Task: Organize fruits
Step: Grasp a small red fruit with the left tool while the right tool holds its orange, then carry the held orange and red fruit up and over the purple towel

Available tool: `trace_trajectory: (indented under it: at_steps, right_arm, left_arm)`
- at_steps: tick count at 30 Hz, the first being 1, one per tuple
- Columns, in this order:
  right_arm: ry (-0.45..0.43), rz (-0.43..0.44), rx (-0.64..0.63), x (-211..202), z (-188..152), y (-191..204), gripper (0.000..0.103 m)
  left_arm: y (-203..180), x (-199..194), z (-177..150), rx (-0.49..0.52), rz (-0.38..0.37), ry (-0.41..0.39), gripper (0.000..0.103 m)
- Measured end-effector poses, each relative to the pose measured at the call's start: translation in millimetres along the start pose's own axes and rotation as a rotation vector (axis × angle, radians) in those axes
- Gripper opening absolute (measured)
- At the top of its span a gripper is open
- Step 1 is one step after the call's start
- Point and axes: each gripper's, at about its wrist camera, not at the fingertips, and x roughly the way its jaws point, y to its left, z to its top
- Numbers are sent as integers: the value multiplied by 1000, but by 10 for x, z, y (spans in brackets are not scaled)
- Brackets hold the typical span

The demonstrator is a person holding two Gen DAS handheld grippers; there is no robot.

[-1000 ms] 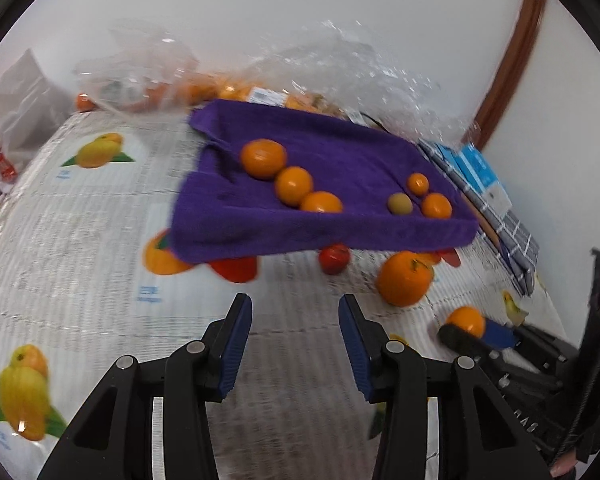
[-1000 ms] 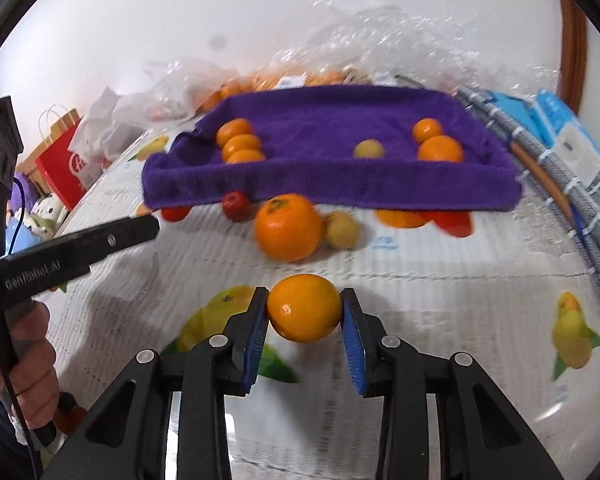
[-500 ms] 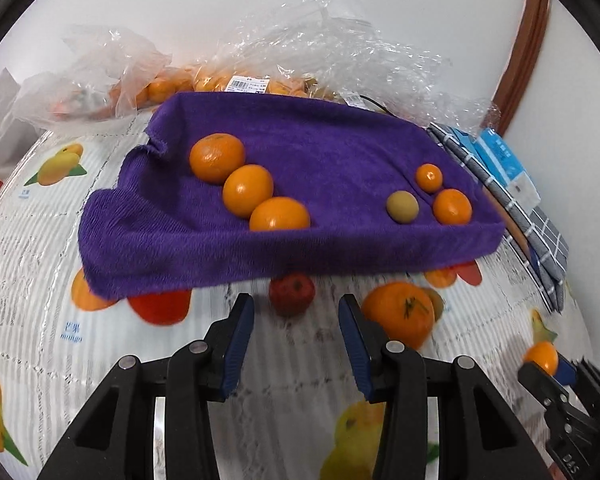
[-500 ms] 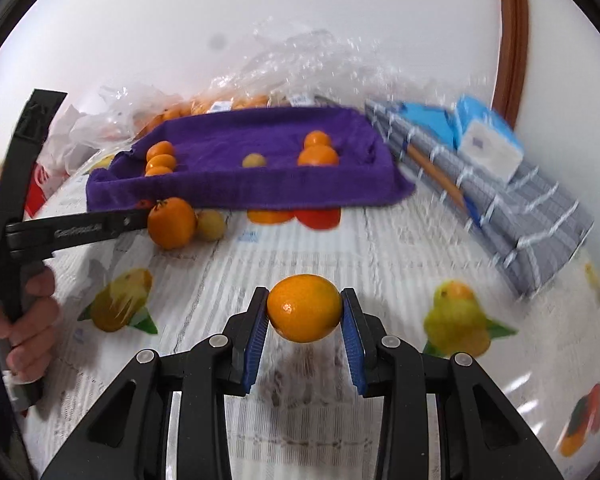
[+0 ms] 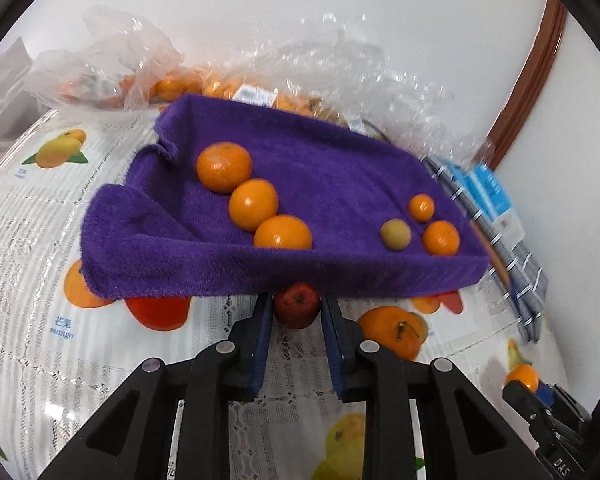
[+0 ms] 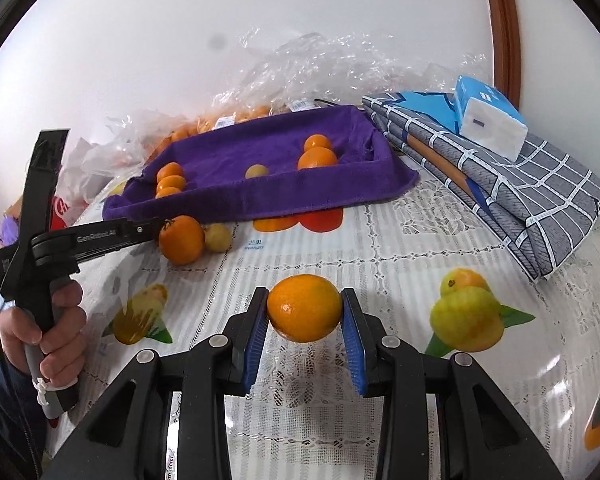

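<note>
Over the last second the left gripper (image 5: 296, 312) had slid across the table toward the purple towel tray (image 5: 228, 268), and its fingers, earlier standing apart over bare cloth, had closed on the small red fruit (image 5: 297, 305) lying against the tray's near edge. The right gripper (image 6: 304, 320) had swung toward the table's right side and was clamped throughout on a mandarin (image 6: 303, 307), held just above the tablecloth (image 6: 400, 248).

As a judgement, the sorting looked roughly half done. Three mandarins (image 5: 254, 204) lay in a row on the tray's left half; a yellowish fruit (image 5: 396, 234) and two small oranges (image 5: 440, 237) sat near its right end. Outside the tray, besides the two gripped fruits, a large stemmed orange (image 6: 181, 239) and a small yellow-green fruit (image 6: 219, 237) rested touching each other near the tray's front edge. More oranges remained in clear plastic bags (image 5: 112, 68) along the table's far edge; whether they belonged to the task could not be told.

The tablecloth carried printed fruit pictures captioned "mango" (image 5: 61, 334) below Chinese characters. The left gripper's arm, seen from the right wrist camera, bore lettering that seemed to read "GenRobot.AI" (image 6: 96, 236). White price labels (image 5: 254, 95) on the bags were too small to read. A blue tissue pack (image 6: 490, 118) lay on folded checked cloth at the far right corner.
</note>
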Motion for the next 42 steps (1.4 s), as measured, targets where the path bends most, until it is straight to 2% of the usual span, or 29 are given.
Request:
trace_trajectory:
  at_steps: [12,22,30,32,35,42]
  right_arm:
    - [15,-18,-4,28,3,28,36]
    - [3,-51,6,6,2,9,36]
    - [-11,-50,14,-25,3,-6,36]
    - [-9,-53,17,-23,7,-7,36]
    - [-5,-66,33,-23,20,-22,36]
    - [-30,-47,86,-86,141,-66,36]
  left_arm:
    - [11,-118,-20,-1,-11,-43,24]
    - [12,-245,-55,-2,2,-83,24]
    - [49,-363,-47,-24,-15,-122,24]
    - [68,-383,-44,-33,-22,-128,24]
    - [89,-398,-38,-50,-75,-123,24]
    - [56,-449,-46,-42,-99,-137,24]
